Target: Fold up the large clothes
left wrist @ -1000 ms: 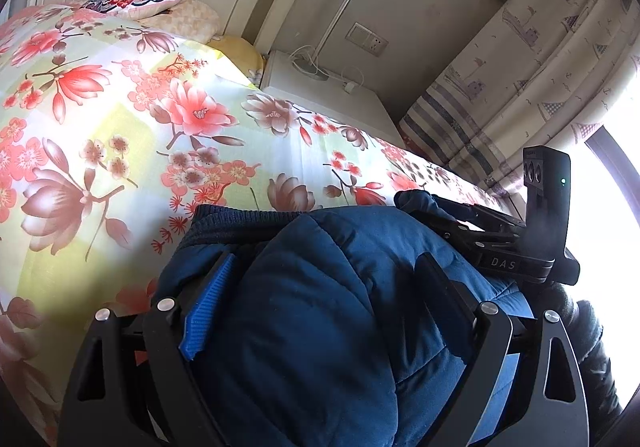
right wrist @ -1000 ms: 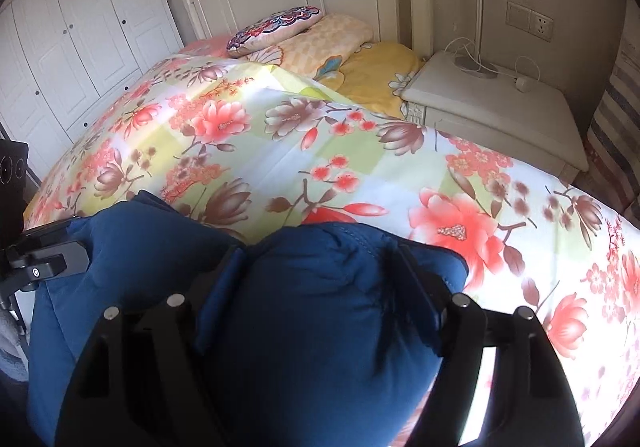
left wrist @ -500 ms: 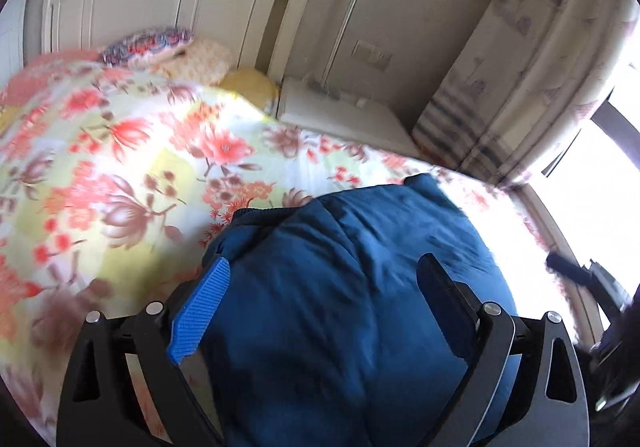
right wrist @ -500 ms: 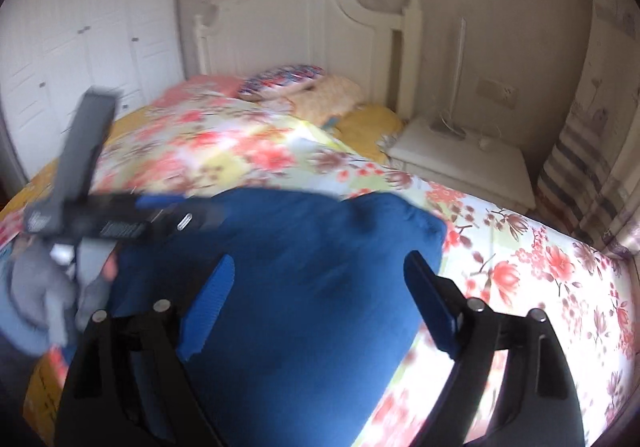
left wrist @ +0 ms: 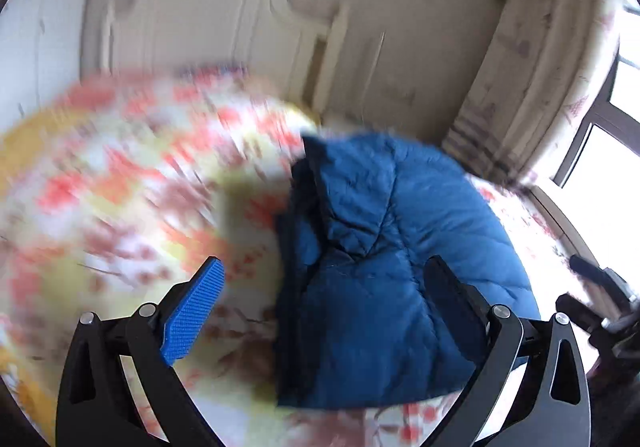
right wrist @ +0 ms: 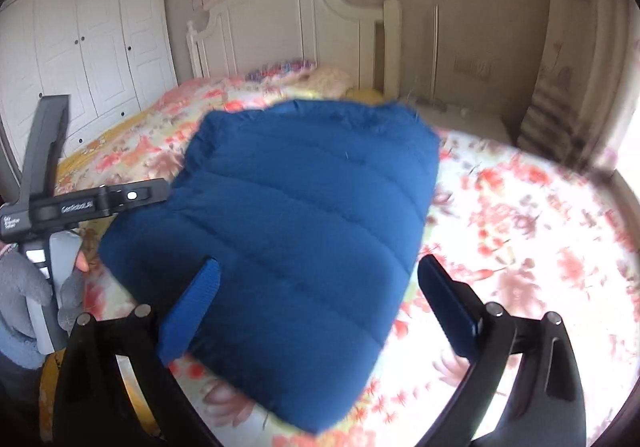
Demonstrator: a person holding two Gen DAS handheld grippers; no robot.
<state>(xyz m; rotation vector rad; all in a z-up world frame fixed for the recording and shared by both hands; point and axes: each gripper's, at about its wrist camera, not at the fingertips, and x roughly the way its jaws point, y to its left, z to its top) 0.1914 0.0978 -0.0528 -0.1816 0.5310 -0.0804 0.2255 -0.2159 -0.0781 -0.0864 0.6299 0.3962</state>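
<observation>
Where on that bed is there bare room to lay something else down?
Free: the quilt right of the folded jacket, toward the curtain, and the strip between jacket and pillows. Crowded: the near left, where the left gripper sits by the jacket's corner.

**Blue jacket lies folded on the flowered bed**

The jacket, a padded blue bundle, fills the middle of the frame on the floral quilt. The right gripper sits at the bottom edge, its jaws opening and standing wide; the jacket's near end shows between them, with no pad pressing on it. At the left edge the left gripper shows side-on, gripped by a hand in a grey sleeve. A white headboard stands behind, a wardrobe at upper left.
</observation>
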